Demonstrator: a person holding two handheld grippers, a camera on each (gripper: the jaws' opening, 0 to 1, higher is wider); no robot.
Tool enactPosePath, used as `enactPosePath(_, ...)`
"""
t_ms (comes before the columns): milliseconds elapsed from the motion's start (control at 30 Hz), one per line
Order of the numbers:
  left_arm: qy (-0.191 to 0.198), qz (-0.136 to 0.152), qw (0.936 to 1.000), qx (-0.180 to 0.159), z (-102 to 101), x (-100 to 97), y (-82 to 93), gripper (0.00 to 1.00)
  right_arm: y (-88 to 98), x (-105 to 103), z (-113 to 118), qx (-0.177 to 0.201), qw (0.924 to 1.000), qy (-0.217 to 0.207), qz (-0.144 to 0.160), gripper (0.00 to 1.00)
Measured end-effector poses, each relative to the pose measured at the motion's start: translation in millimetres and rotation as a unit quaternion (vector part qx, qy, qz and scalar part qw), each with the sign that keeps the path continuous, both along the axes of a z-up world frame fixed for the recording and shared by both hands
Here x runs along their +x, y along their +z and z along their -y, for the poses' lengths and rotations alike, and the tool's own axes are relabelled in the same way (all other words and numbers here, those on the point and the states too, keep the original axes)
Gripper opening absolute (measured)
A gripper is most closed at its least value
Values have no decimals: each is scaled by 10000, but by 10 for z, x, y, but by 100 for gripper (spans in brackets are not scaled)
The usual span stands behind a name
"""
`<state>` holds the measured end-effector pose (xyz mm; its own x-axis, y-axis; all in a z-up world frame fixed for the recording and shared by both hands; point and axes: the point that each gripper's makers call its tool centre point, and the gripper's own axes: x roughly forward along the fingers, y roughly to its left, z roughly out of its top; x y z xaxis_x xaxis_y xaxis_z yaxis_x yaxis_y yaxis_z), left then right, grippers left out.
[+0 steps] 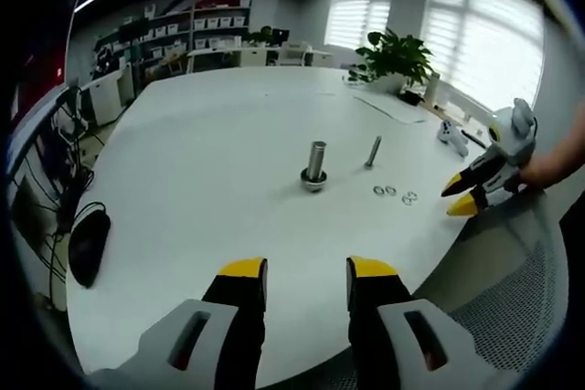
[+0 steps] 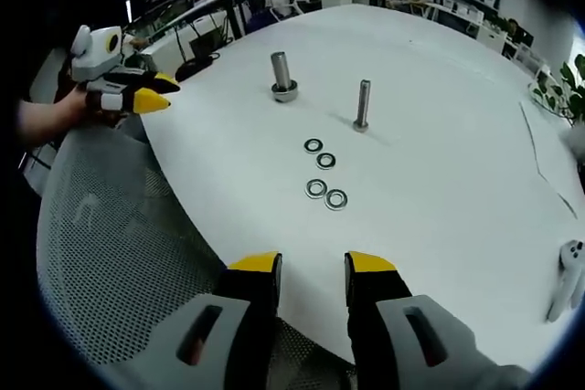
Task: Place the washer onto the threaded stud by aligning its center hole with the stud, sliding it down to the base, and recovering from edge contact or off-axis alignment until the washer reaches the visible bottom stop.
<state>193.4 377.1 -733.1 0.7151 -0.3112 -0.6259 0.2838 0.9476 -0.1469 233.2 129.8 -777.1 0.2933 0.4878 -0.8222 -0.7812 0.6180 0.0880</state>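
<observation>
Beside stud (image 2: 363, 104): four washers (image 2: 324, 172)

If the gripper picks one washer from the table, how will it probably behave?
The washers look like thin flat metal rings lying flush on the smooth white table, so getting under an edge may be hard and one may slide when pushed. They seem stiff and light. Four lie close together, so nudging one could disturb a neighbour.
</observation>
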Motion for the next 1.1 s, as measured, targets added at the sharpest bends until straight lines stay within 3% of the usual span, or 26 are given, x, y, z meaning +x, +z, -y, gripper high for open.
enactPosePath(500,-6,-32,10000,12,-10,4,-12,32,-31,291,-97,-240,9995,176,123,30)
enactPosePath(933,-51,-68,10000,3,7,-6,-30,32,-154,349,-191,-640,9944,812,213,30)
enactPosePath(1100,-68,-72,10000,-3,13,-12,-32,32,-162,384,-198,-674,9942,811,203,30)
